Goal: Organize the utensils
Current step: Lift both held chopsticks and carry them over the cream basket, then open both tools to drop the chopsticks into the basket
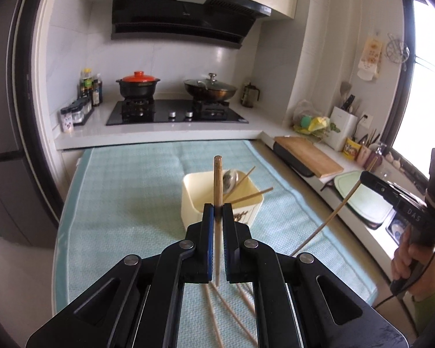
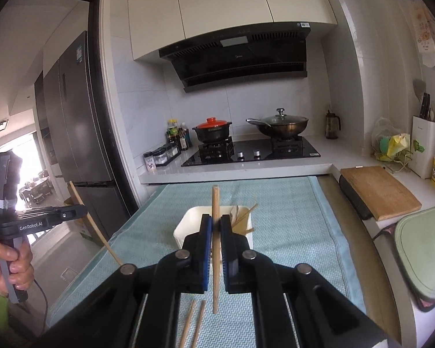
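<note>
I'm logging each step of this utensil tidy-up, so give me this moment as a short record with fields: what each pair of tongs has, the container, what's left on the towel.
left tongs: shut on a chopstick, held upright
right tongs: shut on another chopstick, also upright
container: cream box on the blue towel, ahead of both tongs
in box: a spoon and chopsticks leaning out
left on towel: loose chopsticks near the tongs

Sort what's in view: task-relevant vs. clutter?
Job:
- wooden chopstick in left tool
- wooden chopstick in right tool
- cream plastic utensil box
- loose wooden chopsticks on teal mat

Lying about:
- red-lidded clay pot
- glass-lidded wok
- wooden cutting board
</note>
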Demonstrator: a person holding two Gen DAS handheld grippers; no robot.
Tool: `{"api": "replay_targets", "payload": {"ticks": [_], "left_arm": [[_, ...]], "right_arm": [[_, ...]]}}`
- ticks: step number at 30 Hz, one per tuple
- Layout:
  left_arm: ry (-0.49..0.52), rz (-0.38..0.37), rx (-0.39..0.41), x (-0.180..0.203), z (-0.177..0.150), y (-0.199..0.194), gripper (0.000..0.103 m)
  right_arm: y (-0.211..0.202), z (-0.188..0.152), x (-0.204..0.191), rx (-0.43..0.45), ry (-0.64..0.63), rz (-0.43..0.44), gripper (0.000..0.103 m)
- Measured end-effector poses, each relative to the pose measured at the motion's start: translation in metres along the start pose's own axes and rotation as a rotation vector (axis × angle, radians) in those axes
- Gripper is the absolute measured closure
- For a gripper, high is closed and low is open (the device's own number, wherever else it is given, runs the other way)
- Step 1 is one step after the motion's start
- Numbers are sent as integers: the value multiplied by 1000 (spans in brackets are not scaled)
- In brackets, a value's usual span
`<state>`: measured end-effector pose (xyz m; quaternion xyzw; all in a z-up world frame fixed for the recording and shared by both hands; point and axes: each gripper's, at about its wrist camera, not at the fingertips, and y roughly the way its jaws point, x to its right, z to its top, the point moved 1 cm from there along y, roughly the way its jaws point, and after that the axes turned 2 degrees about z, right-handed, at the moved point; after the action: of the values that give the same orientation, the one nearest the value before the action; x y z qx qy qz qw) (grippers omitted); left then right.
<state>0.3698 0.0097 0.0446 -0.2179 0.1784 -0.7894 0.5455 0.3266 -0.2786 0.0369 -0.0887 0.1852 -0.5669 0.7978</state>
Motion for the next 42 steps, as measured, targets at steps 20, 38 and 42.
{"api": "replay_targets", "payload": {"ticks": [20, 38, 42], "left_arm": [[-38, 20, 30, 8, 80, 132, 100], [-79, 138, -71, -30, 66, 172, 43], [-74, 177, 24, -32, 68, 115, 10]], "right_arm": [[143, 65, -22, 12, -80, 29, 97], [218, 54, -8, -173, 2, 58, 67], [160, 77, -22, -41, -55, 28, 41]]}}
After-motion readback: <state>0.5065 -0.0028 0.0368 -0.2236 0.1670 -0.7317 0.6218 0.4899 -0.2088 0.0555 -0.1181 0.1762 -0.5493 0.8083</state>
